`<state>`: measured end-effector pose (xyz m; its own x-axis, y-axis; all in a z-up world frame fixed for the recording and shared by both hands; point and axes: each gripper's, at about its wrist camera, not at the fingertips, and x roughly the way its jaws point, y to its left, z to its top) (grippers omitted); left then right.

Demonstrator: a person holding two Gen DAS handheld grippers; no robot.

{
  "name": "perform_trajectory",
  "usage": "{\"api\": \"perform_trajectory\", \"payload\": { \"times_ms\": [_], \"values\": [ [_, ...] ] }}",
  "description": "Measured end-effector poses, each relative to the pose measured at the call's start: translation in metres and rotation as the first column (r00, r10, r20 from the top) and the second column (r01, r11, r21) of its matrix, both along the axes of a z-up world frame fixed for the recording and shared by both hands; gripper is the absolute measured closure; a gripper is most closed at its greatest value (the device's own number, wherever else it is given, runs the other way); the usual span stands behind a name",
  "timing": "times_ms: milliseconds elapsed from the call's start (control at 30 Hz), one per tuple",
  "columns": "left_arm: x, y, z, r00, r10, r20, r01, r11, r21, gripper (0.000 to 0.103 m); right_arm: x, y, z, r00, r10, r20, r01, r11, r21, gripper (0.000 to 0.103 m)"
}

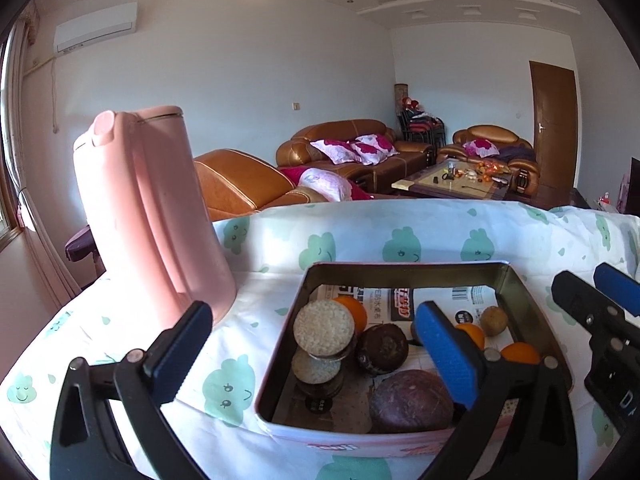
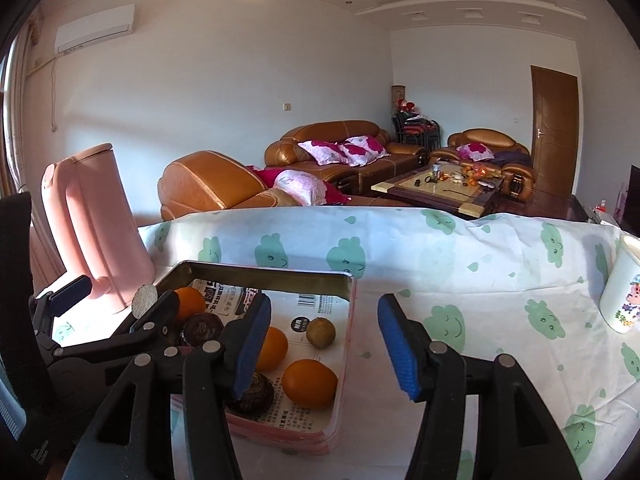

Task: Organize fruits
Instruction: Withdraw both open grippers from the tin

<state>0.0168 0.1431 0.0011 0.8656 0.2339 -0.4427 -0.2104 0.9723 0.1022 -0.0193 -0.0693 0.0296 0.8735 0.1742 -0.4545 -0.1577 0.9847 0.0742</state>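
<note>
A pink-rimmed metal tin [image 1: 400,267] [image 2: 348,344] lined with printed paper sits on the cloud-print cloth. It holds oranges [image 1: 354,312] [image 2: 310,384], a small brownish-green fruit [image 1: 494,320] [image 2: 321,332], dark purple wrinkled fruits [image 1: 410,400] [image 2: 202,330] and round sesame-topped pieces [image 1: 324,328]. My left gripper [image 1: 312,344] is open and empty, its jaws straddling the tin's left half. My right gripper [image 2: 320,352] is open and empty, over the tin's right edge. It also shows at the right of the left wrist view [image 1: 600,300].
A tall pink kettle [image 1: 152,216] [image 2: 94,228] stands left of the tin. A white cup with a cartoon print [image 2: 624,288] stands at the far right. Sofas [image 2: 216,184] and a coffee table [image 2: 444,188] lie beyond the table's far edge.
</note>
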Motion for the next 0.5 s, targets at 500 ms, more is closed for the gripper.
{"api": "perform_trajectory", "payload": {
  "times_ms": [500],
  "values": [
    [-0.0082,-0.0097,0.0039,0.997,-0.068,0.033,0.069,0.998,-0.014,0.000,-0.0029,-0.0107,0.0000,0.998,-0.064,0.007,0.064,0.998,0.014,0.045]
  ]
}}
